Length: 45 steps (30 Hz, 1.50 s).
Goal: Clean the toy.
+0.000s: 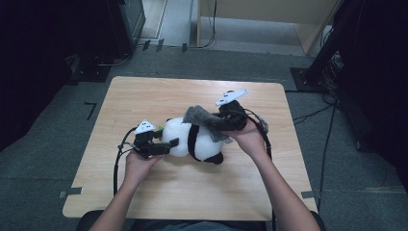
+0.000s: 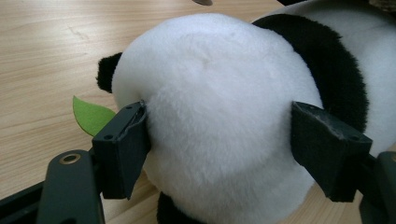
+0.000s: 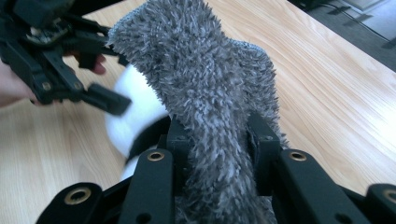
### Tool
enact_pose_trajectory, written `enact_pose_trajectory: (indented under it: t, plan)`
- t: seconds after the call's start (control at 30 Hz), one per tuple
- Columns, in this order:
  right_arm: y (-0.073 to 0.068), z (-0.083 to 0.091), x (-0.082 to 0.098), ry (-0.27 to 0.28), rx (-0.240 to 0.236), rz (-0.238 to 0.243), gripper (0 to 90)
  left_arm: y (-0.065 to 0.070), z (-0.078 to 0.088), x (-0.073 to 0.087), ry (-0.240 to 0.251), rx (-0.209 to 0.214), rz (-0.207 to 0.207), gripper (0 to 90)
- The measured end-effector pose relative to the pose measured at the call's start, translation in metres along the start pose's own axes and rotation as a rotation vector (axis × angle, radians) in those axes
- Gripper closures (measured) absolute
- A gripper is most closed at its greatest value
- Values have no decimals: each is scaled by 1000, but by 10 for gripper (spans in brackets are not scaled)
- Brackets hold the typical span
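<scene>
High view, wooden table [image 1: 159, 96], grey carpet floor [image 1: 43, 144], dark surroundings

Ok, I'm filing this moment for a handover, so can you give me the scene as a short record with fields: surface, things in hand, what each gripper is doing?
surface: wooden table
toy: plush panda lying on the table, a green felt leaf beside its head
cloth: shaggy grey cloth, draped over the panda
left gripper: jaws clamped on either side of the panda's white head
right gripper: shut on a bunched part of the cloth, raised above the panda
</scene>
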State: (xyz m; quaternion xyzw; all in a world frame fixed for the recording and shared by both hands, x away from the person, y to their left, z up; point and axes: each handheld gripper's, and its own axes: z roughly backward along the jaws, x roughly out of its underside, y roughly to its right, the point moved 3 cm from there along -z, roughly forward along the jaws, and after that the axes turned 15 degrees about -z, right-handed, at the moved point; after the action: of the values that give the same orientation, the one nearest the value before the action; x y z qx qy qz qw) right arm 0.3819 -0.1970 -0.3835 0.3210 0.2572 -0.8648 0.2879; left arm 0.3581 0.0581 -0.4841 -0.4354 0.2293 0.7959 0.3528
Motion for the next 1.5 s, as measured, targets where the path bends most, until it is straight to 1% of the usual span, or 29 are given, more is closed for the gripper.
enact_pose_trajectory:
  t: [0.23,0.33,0.43,0.5,0.6,0.77,0.83,0.97,1.1,1.27,1.37,1.5]
  plan:
    - [-17,-29,-21,-25,-35,15,685,0,0,0,3,0,-3,226]
    - [-23,-41,-28,-44,-33,23,684,0,0,0,2,-1,-3,226]
    - [-28,-56,-35,-55,-42,21,685,0,0,0,0,-2,-5,226]
    - [-31,-66,-36,-65,-52,14,685,0,0,0,0,-3,-3,225]
    - [-37,-79,-36,-88,-53,21,683,1,0,0,-1,-4,-2,225]
    - [-41,-94,-31,-132,-46,39,676,0,0,0,-6,-4,2,226]
    - [-41,-94,-30,-134,-45,41,674,0,0,-1,-10,-4,3,227]
    - [-39,-90,-29,-139,-43,39,673,1,0,-1,-13,-6,5,231]
    - [-36,-84,-26,-148,-31,51,673,0,0,-1,-15,-5,4,237]
    - [-30,-72,-20,-148,-26,50,673,0,0,-1,-19,-5,7,241]
    - [-24,-63,-16,-142,-23,31,673,0,0,-1,-20,-4,8,241]
    - [-15,-48,-10,-118,-26,2,670,0,0,-1,-20,-4,9,241]
